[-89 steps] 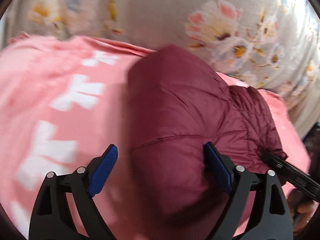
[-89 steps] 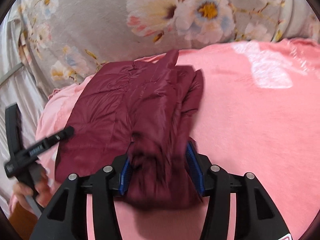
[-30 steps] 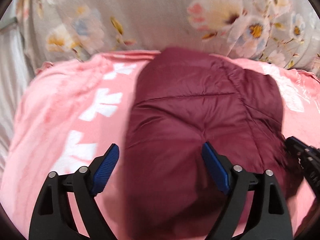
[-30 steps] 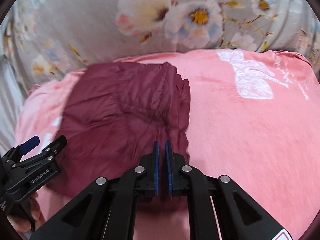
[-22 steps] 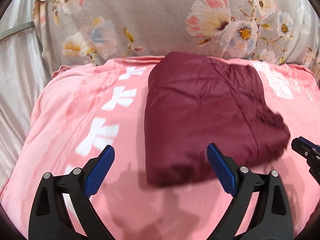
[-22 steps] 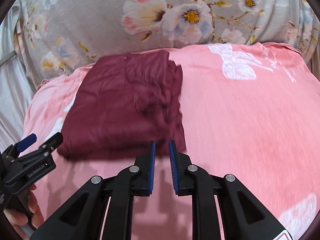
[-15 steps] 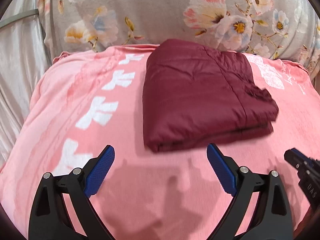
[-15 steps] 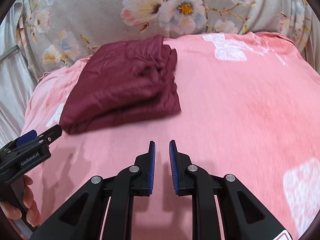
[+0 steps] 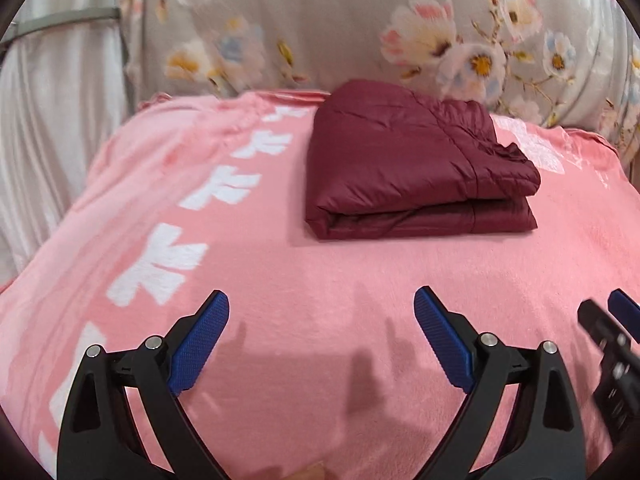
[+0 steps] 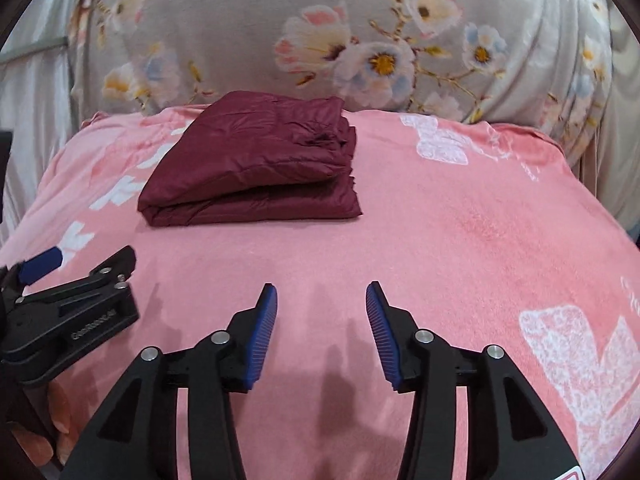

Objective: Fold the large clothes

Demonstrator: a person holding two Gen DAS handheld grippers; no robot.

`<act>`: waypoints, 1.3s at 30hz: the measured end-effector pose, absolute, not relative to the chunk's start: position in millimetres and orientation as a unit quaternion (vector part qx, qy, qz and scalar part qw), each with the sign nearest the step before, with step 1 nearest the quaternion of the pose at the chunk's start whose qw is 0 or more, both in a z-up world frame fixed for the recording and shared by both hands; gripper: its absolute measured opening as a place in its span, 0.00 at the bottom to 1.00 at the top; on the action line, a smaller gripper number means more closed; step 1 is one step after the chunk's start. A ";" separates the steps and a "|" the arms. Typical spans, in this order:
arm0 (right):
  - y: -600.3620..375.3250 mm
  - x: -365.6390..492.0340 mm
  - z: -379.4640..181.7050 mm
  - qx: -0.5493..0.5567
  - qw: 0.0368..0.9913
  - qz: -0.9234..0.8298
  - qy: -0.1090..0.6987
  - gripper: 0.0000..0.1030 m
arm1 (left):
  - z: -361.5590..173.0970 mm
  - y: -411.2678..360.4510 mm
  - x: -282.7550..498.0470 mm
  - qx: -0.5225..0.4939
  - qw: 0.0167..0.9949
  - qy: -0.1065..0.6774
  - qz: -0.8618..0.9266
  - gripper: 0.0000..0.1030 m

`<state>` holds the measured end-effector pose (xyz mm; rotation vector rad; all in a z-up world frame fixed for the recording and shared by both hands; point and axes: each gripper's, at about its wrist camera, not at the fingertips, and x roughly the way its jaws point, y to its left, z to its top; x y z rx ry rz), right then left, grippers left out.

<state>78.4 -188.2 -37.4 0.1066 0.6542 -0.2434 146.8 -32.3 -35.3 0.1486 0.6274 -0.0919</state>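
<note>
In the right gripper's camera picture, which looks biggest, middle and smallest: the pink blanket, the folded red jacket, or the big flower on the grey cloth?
1. pink blanket
2. folded red jacket
3. big flower, though it lies farther back, so unsure.

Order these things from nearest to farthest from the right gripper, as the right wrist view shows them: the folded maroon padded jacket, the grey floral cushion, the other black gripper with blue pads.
1. The other black gripper with blue pads, the left gripper, close at the lower left.
2. The folded maroon padded jacket, ahead and left on the pink blanket.
3. The grey floral cushion, behind the jacket.
</note>
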 end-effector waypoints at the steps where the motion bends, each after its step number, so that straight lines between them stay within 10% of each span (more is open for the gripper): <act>1: -187.1 77.4 -37.3 0.052 0.938 -0.120 0.320 0.45 | -35.9 -32.9 145.6 0.075 0.947 0.309 -0.046 0.90; 39: -192.6 82.2 -51.7 0.056 0.922 -0.136 0.357 0.48 | -41.8 -41.7 142.3 0.101 0.944 0.313 -0.039 0.92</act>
